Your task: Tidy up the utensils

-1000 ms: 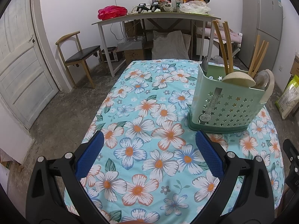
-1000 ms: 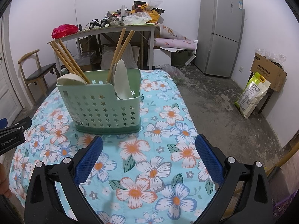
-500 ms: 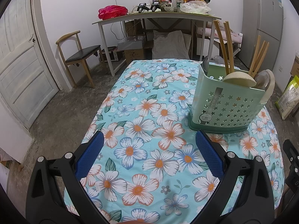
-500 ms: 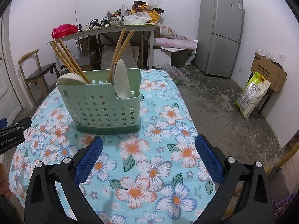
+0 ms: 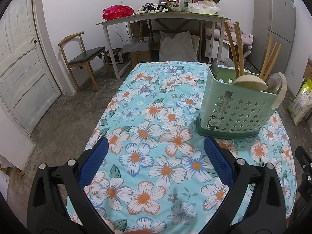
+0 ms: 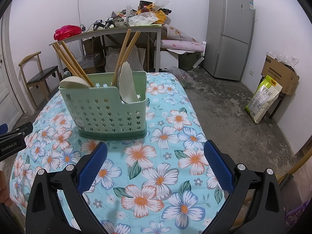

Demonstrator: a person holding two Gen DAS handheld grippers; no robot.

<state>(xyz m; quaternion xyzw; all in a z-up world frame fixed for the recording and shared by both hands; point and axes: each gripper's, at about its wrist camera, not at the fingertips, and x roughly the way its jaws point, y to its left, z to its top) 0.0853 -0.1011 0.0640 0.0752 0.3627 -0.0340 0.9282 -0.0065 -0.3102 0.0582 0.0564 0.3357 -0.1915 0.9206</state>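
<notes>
Risk 1: the holder (image 6: 109, 113) looked light, tall and top-heavy w/ long chopsticks (image 6: 72, 64) sticking out; a nudge from either gripper could've tipped or slid it on the soft floral cloth (image 6: 165, 136).
Risk 2: the chopsticks leaned at angles above the rim, so a gripper coming in from above could've snagged them and levered the holder over.
Risk 3: the pale spoon (image 6: 126, 83) at the R end stood on edge, partly over the rim; a bump might've knocked it out onto the cloth.
Risk 4: the holder sat nearer the table's R side in the left wrist view, w/ bare floor beyond; a hard push could've sent it toward the edge.
Left gripper (image 5: 156, 161): jaws wide apart, nothing btwn the blue pads, hanging over bare cloth.
Right gripper (image 6: 156, 161): also spread wide, empty, over cloth.
Holder vs left gripper: ahead and to its R, just beyond the R fingertip, not touching.
Holder vs right gripper: ahead, slightly L of centre, near but apart.
Utensils: all seen ones were already in the holder: chopsticks in 2 bunches, a flat pale ladle-like piece (image 5: 250, 81), spoons; none seen loose on the cloth.
Progress (judged): task looked done or nearly so.
</notes>
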